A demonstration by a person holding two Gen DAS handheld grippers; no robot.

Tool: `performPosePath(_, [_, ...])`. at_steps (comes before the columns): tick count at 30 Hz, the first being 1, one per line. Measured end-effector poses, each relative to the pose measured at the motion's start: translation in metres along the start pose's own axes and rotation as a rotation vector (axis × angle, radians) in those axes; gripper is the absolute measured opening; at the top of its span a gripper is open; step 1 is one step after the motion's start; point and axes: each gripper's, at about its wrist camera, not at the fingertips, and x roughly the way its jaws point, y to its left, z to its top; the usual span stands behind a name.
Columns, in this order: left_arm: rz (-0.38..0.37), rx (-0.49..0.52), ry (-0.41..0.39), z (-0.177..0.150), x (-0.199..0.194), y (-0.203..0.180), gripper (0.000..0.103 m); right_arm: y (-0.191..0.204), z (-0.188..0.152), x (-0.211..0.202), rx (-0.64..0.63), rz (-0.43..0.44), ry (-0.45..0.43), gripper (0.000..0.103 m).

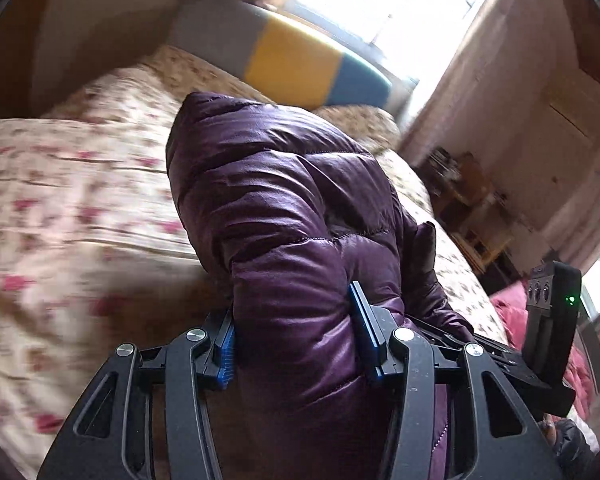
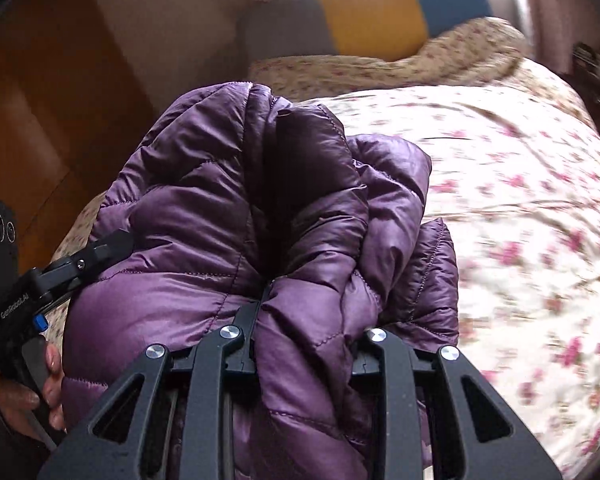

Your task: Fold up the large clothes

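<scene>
A shiny purple quilted down jacket [image 1: 268, 200] hangs bunched above a bed. My left gripper [image 1: 296, 328] is shut on a thick fold of it, its blue-padded fingers [image 1: 364, 320] pressing both sides. In the right wrist view the same jacket [image 2: 228, 216] fills the middle, and my right gripper [image 2: 304, 336] is shut on another bunched fold. The left gripper [image 2: 100, 252] shows at the left of that view, gripping the jacket's side. The right gripper's body [image 1: 548, 320] shows at the right edge of the left wrist view.
The bed has a floral quilt [image 1: 72, 200] [image 2: 520, 208]. A grey, yellow and blue headboard cushion [image 1: 292, 56] stands under a bright window. A wooden wardrobe [image 2: 40, 120] stands left of the bed. Cluttered shelves [image 1: 468, 208] and pink fabric [image 1: 512, 308] lie to the right.
</scene>
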Motion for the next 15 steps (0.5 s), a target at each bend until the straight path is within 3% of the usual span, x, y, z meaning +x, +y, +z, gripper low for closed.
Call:
performPosePath(3, [0.071, -0.043, -0.009, -0.004, -0.019, 0.025, 0.049, 0.034, -0.003, 0.019, -0.032, 0.012, 0.028, 0.024])
performPosePath(6, [0.159, -0.121, 0.022, -0.012, -0.025, 0.052, 0.052, 0.06, -0.011, 0.04, -0.071, -0.032, 0.035, 0.026])
performPosePath(10, [0.251, -0.15, 0.021, -0.035, -0.017, 0.065, 0.061, 0.059, -0.025, 0.059, -0.087, -0.103, 0.005, 0.035])
performPosePath(15, [0.307, -0.133, -0.012, -0.052, 0.0, 0.06, 0.062, 0.049, -0.031, 0.078, -0.089, -0.142, -0.023, 0.037])
